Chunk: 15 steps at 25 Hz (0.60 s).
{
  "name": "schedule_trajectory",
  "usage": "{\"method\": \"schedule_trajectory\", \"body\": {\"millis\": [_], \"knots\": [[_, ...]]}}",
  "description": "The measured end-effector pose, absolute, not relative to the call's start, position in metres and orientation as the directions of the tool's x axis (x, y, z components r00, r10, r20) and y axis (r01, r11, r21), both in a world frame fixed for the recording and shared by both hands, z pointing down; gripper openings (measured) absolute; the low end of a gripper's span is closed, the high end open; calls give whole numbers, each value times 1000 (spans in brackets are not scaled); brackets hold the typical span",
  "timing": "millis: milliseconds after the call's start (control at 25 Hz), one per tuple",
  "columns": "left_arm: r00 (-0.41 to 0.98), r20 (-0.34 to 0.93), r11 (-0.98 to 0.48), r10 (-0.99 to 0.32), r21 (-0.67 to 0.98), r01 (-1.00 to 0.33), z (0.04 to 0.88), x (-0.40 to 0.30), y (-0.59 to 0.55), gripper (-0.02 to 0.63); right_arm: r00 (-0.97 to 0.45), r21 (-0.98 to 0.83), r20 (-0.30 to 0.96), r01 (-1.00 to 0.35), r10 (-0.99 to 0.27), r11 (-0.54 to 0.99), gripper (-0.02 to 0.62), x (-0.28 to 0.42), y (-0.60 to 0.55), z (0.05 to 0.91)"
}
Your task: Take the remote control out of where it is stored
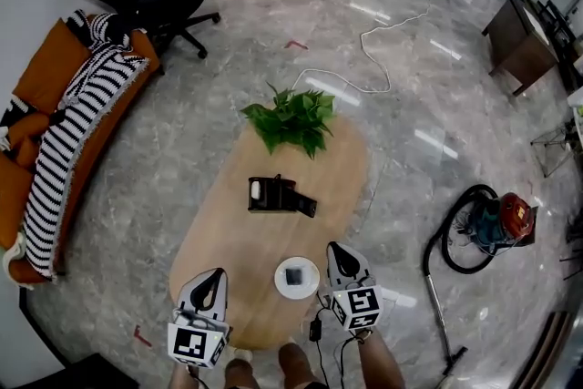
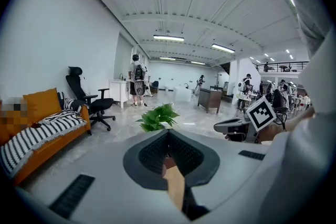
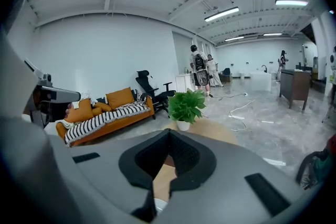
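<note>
Below the head camera, a long oval surface of pale wood (image 1: 219,232) is carrying everything that matters here. A bushy green leafy plant (image 1: 291,118) is standing at its far end, well out of the working area, so it should not be getting in the way of a reach. At the near edge the grey left tongs (image 1: 216,272) and the grey right tongs (image 1: 334,247) are hovering side by side, both pointing across the wood toward the middle; each pair is pressed fully together with nothing between the pads, which suits an approach, not a grasp. They will be needing to open before anything can be taken. Midway along the surface a black box-shaped holder (image 1: 270,194) is sitting apart from everything else. A dark slim bar is sticking out of its right side, and I judge this to be the remote control (image 1: 306,207), stored there and not yet lifted out, although it is too small to be sure. Just beside the right tongs, a small white round dish (image 1: 281,281) is holding a dark square thing (image 1: 294,277), seemingly unrelated to the job.
</note>
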<state>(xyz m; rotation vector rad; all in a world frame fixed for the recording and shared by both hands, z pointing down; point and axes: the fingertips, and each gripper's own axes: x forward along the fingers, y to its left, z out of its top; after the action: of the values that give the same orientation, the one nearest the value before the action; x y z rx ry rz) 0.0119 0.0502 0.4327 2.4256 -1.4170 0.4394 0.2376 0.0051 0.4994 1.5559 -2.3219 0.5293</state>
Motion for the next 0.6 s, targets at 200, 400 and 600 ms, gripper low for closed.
{"method": "schedule_trajectory", "body": {"millis": [200, 400, 600], "knots": [[473, 406, -476, -782, 101, -874, 461, 12, 38, 6, -364, -138, 439, -931, -822, 338, 8, 240, -13, 528], [482, 404, -483, -778, 107, -869, 482, 10, 29, 6, -357, -140, 438, -934, -825, 330, 8, 240, -23, 549], [483, 413, -485, -772, 108, -868, 508, 9, 25, 6, -361, -144, 445, -932, -819, 333, 8, 240, -28, 571]]}}
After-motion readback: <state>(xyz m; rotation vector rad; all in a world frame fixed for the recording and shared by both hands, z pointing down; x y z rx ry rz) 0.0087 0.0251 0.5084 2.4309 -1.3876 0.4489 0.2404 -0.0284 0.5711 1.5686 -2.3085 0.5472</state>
